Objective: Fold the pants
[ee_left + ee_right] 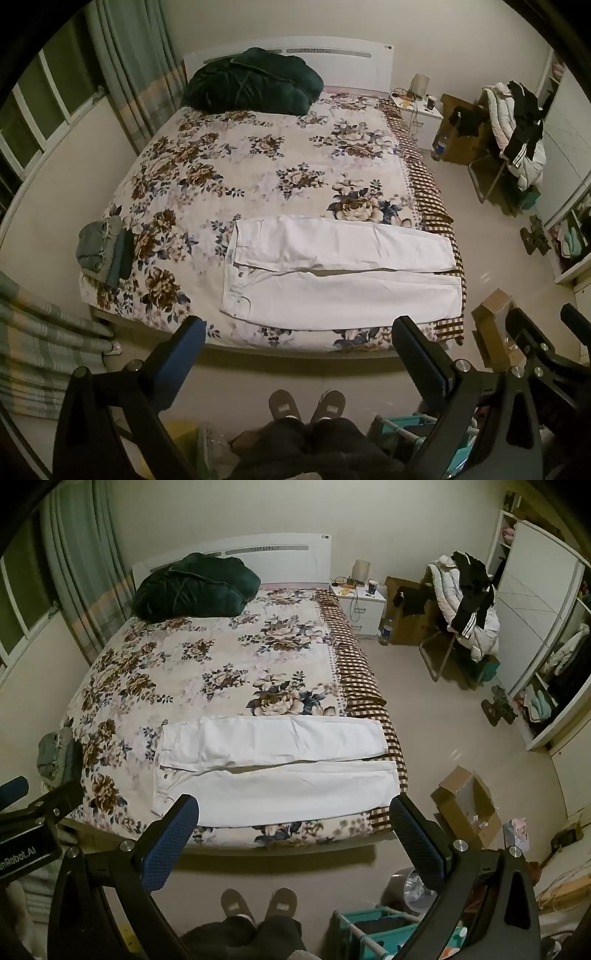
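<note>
1. The left claw hangs above the foot of the bed with its jaws spread wide and nothing between them; the right claw is likewise wide open and empty, just beside it.
2. The white pants lie flat across the near end of the bed, waistband to the left, both legs running right, hems at the checked edge, a narrow gap between the legs.
3. Likely first step: bring one leg over the other. I would take the far leg at waistband and hem together, one claw each, lift low, and lay seam on seam so no crease gets trapped.
4. The floral quilt looks soft, so pinch only the denim, not the cover beneath.
5. A folded grey-green stack sits at the bed's left edge, a dark green duvet by the headboard.
6. Around it: curtains, a nightstand, a clothes-laden chair, an open cardboard box.
</note>
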`<action>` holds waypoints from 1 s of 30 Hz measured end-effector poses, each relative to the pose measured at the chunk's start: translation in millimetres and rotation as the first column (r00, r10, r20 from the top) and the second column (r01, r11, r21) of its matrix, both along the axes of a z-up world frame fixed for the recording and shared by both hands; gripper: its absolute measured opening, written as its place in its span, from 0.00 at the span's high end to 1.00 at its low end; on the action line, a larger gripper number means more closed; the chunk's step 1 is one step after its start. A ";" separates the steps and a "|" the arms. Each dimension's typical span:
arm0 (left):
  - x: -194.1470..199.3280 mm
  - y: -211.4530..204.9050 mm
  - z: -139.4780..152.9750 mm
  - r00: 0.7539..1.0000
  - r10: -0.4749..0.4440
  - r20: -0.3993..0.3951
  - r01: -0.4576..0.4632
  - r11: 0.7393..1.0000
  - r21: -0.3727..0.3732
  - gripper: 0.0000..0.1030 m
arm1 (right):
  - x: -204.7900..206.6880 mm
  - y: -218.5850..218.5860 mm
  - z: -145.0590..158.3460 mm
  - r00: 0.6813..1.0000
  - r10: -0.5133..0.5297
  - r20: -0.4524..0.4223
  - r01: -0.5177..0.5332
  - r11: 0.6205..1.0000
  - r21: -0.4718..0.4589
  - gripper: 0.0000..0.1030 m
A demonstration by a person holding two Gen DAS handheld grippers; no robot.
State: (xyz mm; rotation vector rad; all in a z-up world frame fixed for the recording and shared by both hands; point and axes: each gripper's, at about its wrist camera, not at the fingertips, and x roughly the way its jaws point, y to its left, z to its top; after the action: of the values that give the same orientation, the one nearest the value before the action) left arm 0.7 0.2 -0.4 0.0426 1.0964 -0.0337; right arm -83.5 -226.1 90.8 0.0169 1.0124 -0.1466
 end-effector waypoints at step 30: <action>-2.5 6.6 -2.9 1.000 -0.011 0.016 0.011 1.000 -0.007 0.00 | 2.4 9.7 10.7 1.000 -0.007 0.013 0.007 1.000 -0.014 0.00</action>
State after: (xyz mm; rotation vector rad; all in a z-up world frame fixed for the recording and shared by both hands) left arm -1.8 6.8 -3.3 0.0420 1.0799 -0.0472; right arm -81.1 -216.4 101.4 0.0088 0.9985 -0.1596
